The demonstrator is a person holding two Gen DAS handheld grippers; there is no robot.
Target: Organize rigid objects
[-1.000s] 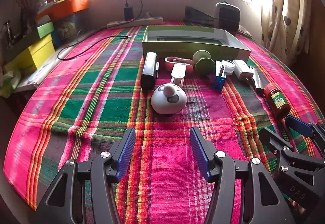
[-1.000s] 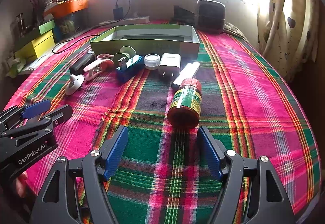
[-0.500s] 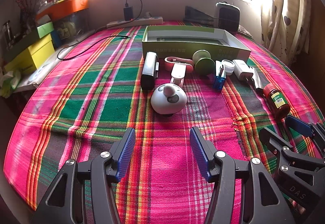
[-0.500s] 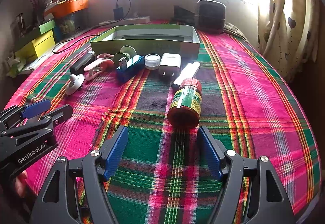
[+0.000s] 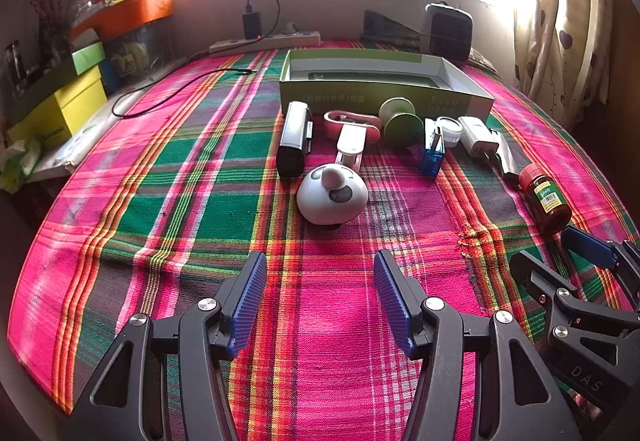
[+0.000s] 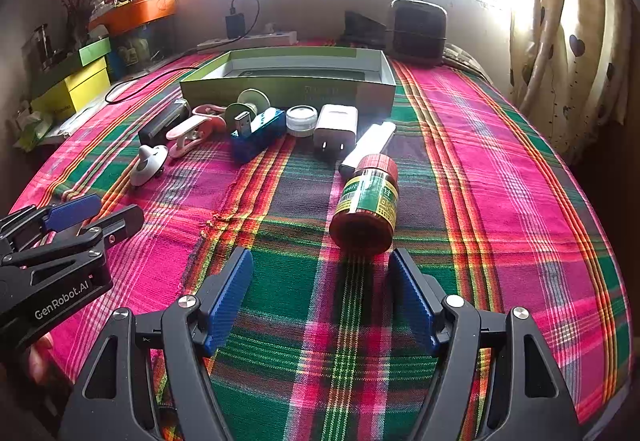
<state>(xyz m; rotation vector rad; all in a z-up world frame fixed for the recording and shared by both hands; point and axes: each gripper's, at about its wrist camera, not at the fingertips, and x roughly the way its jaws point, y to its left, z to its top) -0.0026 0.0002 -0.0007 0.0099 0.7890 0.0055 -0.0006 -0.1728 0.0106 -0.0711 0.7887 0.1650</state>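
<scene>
Nothing sorted yet, apparently: green box [image 5: 384,91] beyond both tongs seems empty. Left tongs [image 5: 320,297] and right tongs [image 6: 320,293] gape wide, empty; jar [image 6: 366,207] just ahead of right.

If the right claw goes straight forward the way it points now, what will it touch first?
Most likely the brown bottle with the red cap, lying on its side just ahead of the open right claw, its base toward the fingers. Depth is hard to judge.

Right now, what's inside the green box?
The green box looks mostly empty: pale inner walls and a dark printed panel or flat insert on its floor. None of the small items are inside. The near wall hides the front strip of the floor.
</scene>
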